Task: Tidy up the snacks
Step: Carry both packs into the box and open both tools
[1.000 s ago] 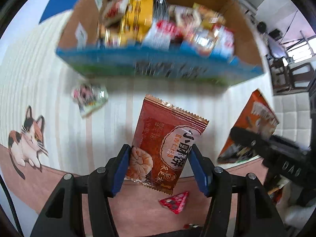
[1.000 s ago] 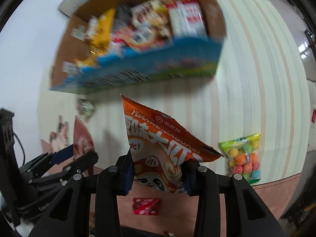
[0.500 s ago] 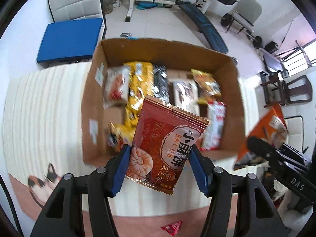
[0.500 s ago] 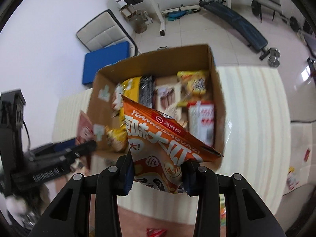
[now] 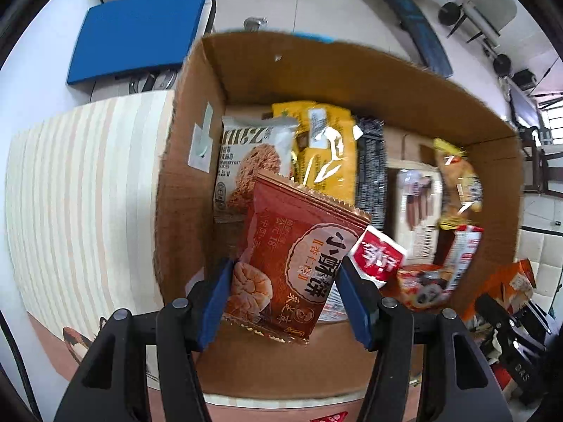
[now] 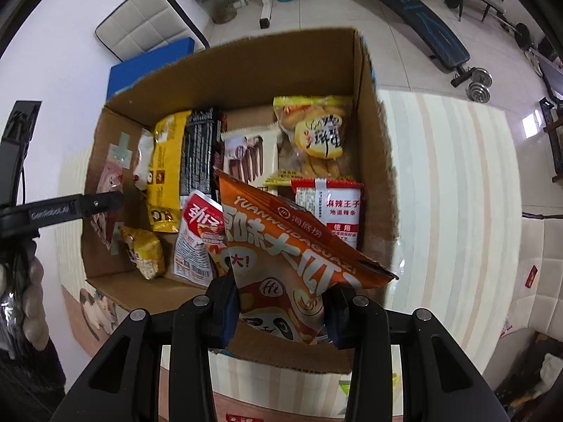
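Left wrist view: the left hand-held gripper (image 5: 285, 295) holds a red pastry packet (image 5: 295, 263) above the cardboard box (image 5: 183, 190) of snacks. The right hand-held gripper (image 6: 281, 309) grips an orange seed bag (image 6: 292, 246) over the same box.

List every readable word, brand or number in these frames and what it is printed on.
"YUANWEIDAGUAZI": orange bag in the right tool.
"小酥饼": red-brown packet in the left tool.
"麻辣王子": red-and-white pack in the cardboard box.
"GenRobot.AI": left tool's side.
Fine print elsewhere: too small or blurred.
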`<action>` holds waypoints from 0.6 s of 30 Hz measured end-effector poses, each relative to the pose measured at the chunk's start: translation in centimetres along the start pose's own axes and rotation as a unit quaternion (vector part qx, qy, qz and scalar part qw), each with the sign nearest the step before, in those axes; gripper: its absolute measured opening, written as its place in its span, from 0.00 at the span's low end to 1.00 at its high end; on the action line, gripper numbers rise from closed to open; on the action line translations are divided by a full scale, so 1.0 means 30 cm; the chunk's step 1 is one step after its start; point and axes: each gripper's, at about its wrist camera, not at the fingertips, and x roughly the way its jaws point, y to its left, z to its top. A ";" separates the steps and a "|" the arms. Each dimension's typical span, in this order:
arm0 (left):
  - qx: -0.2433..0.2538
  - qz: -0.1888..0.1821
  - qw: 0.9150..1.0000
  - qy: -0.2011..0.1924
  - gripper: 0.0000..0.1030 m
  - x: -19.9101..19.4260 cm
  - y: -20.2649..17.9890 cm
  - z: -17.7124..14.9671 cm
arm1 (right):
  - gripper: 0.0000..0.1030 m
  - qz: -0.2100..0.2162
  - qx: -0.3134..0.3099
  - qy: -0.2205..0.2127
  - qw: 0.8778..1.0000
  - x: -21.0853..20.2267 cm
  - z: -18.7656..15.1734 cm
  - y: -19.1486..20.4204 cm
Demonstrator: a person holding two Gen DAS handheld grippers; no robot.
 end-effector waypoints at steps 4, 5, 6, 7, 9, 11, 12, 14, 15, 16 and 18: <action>-0.002 0.003 1.000 0.015 0.56 0.046 0.007 0.003 | 0.40 -0.015 -0.011 0.015 1.000 0.047 -0.010 0.004; -0.002 0.004 1.000 0.017 0.56 0.053 0.007 0.003 | 0.40 -0.014 -0.011 0.020 1.000 0.060 -0.010 0.004; -0.002 0.004 1.000 0.021 0.56 0.060 0.009 0.004 | 0.40 -0.014 -0.012 0.026 1.000 0.073 -0.012 0.004; -0.003 0.003 1.000 0.024 0.57 0.067 0.008 0.004 | 0.41 -0.015 -0.013 0.028 0.999 0.077 -0.015 0.004; -0.005 0.005 1.000 0.028 0.57 0.077 0.005 0.007 | 0.42 -0.011 -0.016 0.040 0.999 0.092 -0.017 0.006; -0.009 0.002 1.000 0.030 0.57 0.073 0.003 0.003 | 0.43 -0.009 -0.008 0.047 0.999 0.097 -0.016 0.000; -0.009 0.001 1.000 0.028 0.57 0.073 0.002 0.010 | 0.48 -0.009 -0.006 0.052 0.999 0.099 -0.015 -0.001; -0.007 0.005 1.000 0.022 0.57 0.061 0.000 0.018 | 0.75 -0.005 -0.001 0.056 0.998 0.098 -0.010 -0.003; -0.008 0.004 1.000 0.015 0.57 0.051 0.003 0.027 | 0.88 -0.004 -0.001 0.051 0.999 0.089 -0.009 -0.003; -0.011 0.002 1.000 0.009 0.58 0.040 0.004 0.028 | 0.88 -0.003 -0.002 0.048 0.999 0.081 -0.009 -0.001; -0.020 -0.010 1.000 -0.006 0.59 0.009 0.011 0.025 | 0.88 -0.001 0.001 0.041 0.999 0.057 -0.009 0.003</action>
